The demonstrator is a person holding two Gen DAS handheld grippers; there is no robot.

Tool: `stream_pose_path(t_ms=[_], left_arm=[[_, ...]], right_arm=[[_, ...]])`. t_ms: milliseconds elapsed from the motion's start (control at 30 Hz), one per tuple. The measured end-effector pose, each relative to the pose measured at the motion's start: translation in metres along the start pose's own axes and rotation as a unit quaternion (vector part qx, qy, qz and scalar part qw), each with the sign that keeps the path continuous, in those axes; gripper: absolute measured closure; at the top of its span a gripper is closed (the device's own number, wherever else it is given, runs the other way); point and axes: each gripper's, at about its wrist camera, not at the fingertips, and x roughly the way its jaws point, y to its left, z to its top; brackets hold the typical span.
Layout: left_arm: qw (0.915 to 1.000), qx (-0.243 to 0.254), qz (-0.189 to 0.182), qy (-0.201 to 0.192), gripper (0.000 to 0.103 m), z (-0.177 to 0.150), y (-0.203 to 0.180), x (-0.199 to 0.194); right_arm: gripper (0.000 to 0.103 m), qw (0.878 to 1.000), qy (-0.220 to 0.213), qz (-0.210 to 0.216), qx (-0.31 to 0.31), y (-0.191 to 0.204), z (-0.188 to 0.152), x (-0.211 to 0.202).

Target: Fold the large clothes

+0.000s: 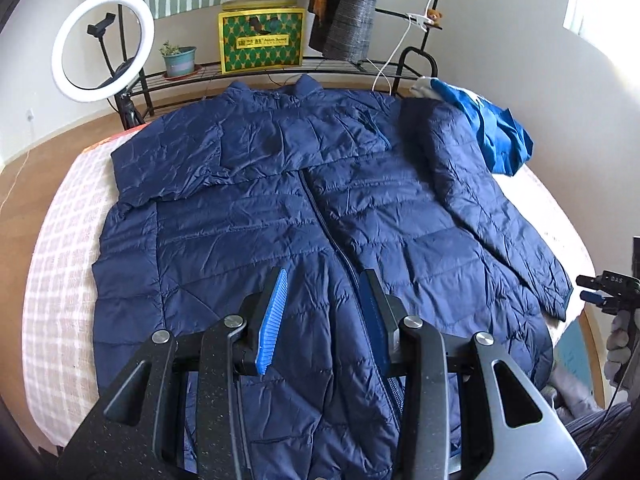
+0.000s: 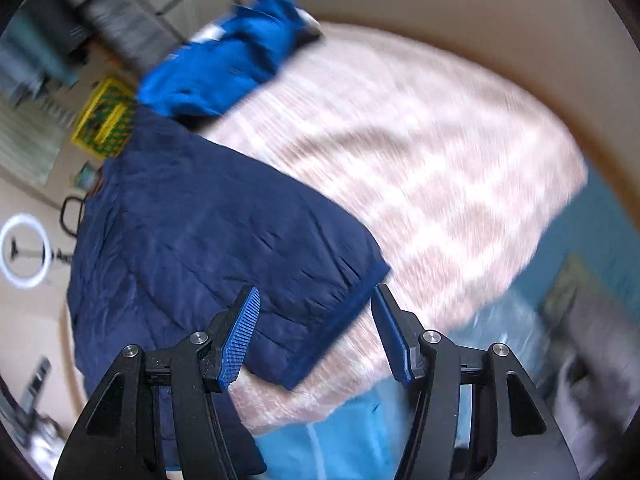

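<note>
A navy quilted jacket [image 1: 280, 208] lies front-up on the bed, zipper running down its middle. One sleeve is folded across the chest; the other sleeve [image 1: 500, 216] stretches toward the right edge. My left gripper [image 1: 325, 272] hovers open over the lower front, beside the zipper, with nothing between its pads. In the blurred right wrist view, my right gripper [image 2: 315, 288] stands open just above the sleeve's cuff [image 2: 344, 316], which lies between the fingers untouched. The right gripper [image 1: 584, 287] also shows at the far right of the left wrist view, near that cuff.
A pink checked bed cover [image 1: 60, 240] lies under the jacket. A bright blue garment [image 1: 492, 128] is bunched at the far right corner. Behind the bed stand a ring light [image 1: 102, 40], a plant pot [image 1: 180, 60] and a yellow-green box [image 1: 262, 38] on a black rack.
</note>
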Motion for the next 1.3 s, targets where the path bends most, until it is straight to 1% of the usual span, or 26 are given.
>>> stream_pose_path(t_ms=[100,267,367,467,500,533,567,633,700,767,800,900,967,1100,1167,1300], left_arm=[[0.9999,-0.007,0.001,0.008,0.065,-0.001,0.005,0.005],[0.9981,-0.053,-0.019,0.026,0.065,-0.001,0.022,0.013],[0.9977,-0.062,-0.014,0.024,0.065,0.000,0.026,0.014],[0.9978,-0.063,-0.006,0.020,0.065,0.002,0.029,0.012],[0.9978,-0.064,-0.005,0.019,0.065,0.002,0.030,0.012],[0.9976,-0.066,-0.005,0.019,0.065,0.002,0.031,0.012],[0.9974,-0.069,-0.007,0.019,0.065,0.002,0.033,0.011],[0.9972,-0.071,-0.009,0.019,0.065,0.003,0.035,0.010],[0.9975,-0.069,-0.004,0.015,0.065,0.004,0.036,0.009],[0.9976,-0.068,-0.001,0.013,0.065,0.005,0.039,0.008],[0.9974,-0.071,-0.002,0.012,0.065,0.006,0.042,0.008],[0.9959,-0.090,-0.007,0.012,0.065,0.008,0.051,0.009],[0.9945,-0.103,-0.010,0.012,0.065,0.010,0.058,0.009],[0.9918,-0.127,-0.017,0.006,0.065,0.015,0.069,0.009],[0.9902,-0.138,-0.022,0.004,0.065,0.017,0.075,0.009],[0.9889,-0.147,-0.024,-0.004,0.065,0.022,0.082,0.009]], right_arm=[[0.050,1.000,-0.001,-0.019,-0.008,0.000,-0.003,0.005],[0.052,1.000,0.011,-0.025,0.003,0.001,-0.005,0.020],[0.053,0.999,-0.002,-0.047,-0.021,0.008,-0.004,0.023],[0.066,0.995,-0.012,-0.083,-0.058,0.020,-0.005,0.028],[0.079,0.994,-0.013,-0.086,-0.065,0.022,-0.004,0.029],[0.091,0.995,-0.010,-0.079,-0.068,0.024,-0.004,0.029],[0.094,0.995,-0.007,-0.071,-0.066,0.025,-0.003,0.029],[0.097,0.996,-0.015,-0.066,-0.062,0.028,-0.001,0.025],[0.098,0.996,-0.030,-0.064,-0.059,0.034,0.001,0.017],[0.098,0.996,-0.045,-0.051,-0.055,0.041,0.004,0.007],[0.098,0.996,-0.061,-0.044,-0.057,0.047,0.006,-0.002],[0.099,0.992,-0.099,-0.033,-0.074,0.068,0.012,-0.025],[0.099,0.990,-0.115,-0.022,-0.083,0.083,0.015,-0.037],[0.099,0.983,-0.143,0.008,-0.119,0.131,0.018,-0.056],[0.099,0.979,-0.150,0.025,-0.136,0.154,0.018,-0.063],[0.099,0.964,-0.167,0.077,-0.192,0.218,0.011,-0.072]])
